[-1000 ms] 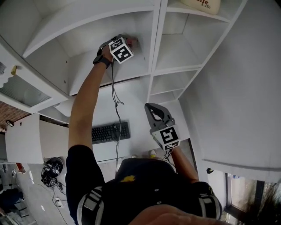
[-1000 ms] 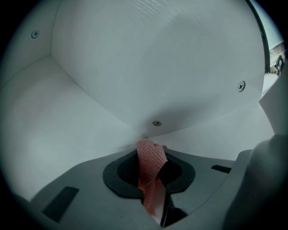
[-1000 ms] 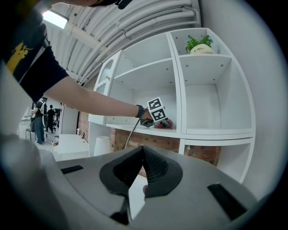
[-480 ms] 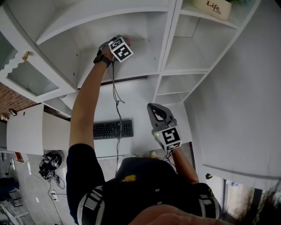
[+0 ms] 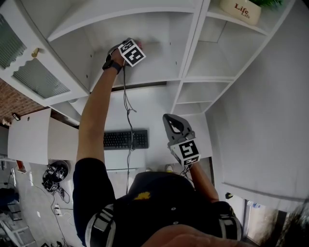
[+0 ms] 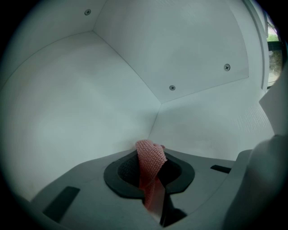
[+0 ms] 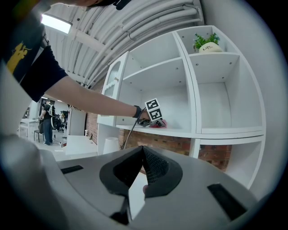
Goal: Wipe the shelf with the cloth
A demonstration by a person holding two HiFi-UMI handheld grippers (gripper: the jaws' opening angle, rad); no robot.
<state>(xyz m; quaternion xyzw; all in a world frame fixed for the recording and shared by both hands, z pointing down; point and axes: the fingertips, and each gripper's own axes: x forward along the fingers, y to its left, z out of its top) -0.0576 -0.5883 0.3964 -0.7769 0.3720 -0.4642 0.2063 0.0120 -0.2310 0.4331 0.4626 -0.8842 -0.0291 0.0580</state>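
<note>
A pink knitted cloth [image 6: 151, 162] is pinched between the jaws of my left gripper [image 6: 150, 155], whose tips press into the back corner of the white shelf [image 6: 81, 121]. In the head view the left gripper [image 5: 137, 46] reaches into the wide shelf compartment [image 5: 159, 62], and a bit of the cloth [image 5: 141, 43] shows past its marker cube. The right gripper view shows the cloth [image 7: 160, 124] resting on the shelf board [image 7: 189, 131]. My right gripper [image 5: 173, 120] hangs lower, shut on nothing, away from the shelf; its tips [image 7: 143, 148] meet.
A vertical divider [image 5: 192, 46] separates narrower compartments on the right. A pot with a plant [image 5: 241, 9] stands on the top right shelf. A glass cabinet door [image 5: 34, 72] stands open at the left. A keyboard [image 5: 125, 139] lies on the desk below, and a cable [image 5: 127, 103] hangs from the left gripper.
The left gripper has slid the cloth leftward along the shelf, away from the divider. The right gripper has stayed about where it was.
</note>
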